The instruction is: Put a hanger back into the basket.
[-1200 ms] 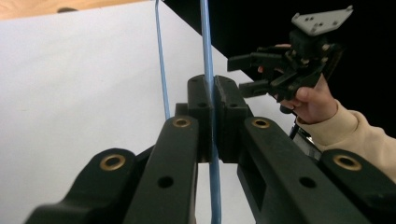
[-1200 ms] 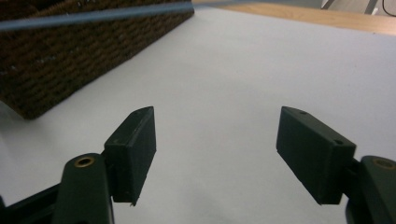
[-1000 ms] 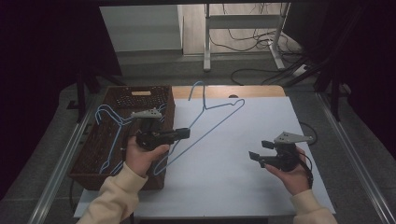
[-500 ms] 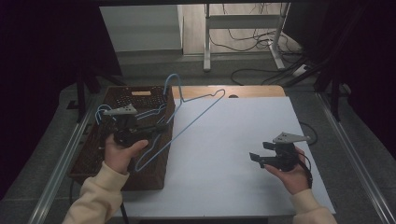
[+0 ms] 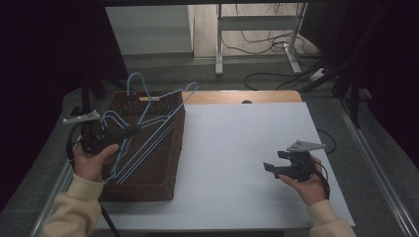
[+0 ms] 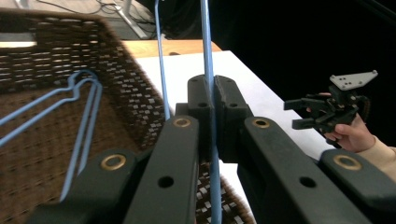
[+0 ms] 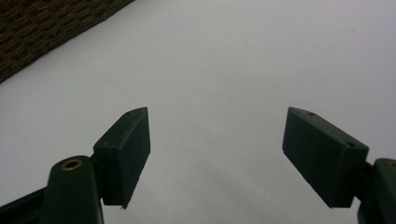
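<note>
My left gripper (image 5: 132, 131) (image 6: 213, 88) is shut on the wire of a blue hanger (image 5: 165, 113) (image 6: 207, 42). It holds the hanger tilted above a brown wicker basket (image 5: 148, 185) (image 6: 56, 42) at the table's left side, with the hook (image 5: 136, 79) pointing away from me. Another blue hanger (image 6: 79, 93) lies inside the basket. My right gripper (image 5: 273, 162) (image 7: 217, 126) (image 6: 299, 112) hovers open over the white tabletop (image 5: 237, 143) (image 7: 210, 46) at the right, with nothing between its fingers.
A wooden strip (image 5: 237, 96) borders the table's far edge. Beyond it on the floor stand a metal frame's legs (image 5: 220, 44) and loose cables (image 5: 262, 44). Dark space surrounds the table on both sides.
My left hand has carried the blue hanger leftward, from over the white tabletop to above the basket. The right hand has stayed where it was.
</note>
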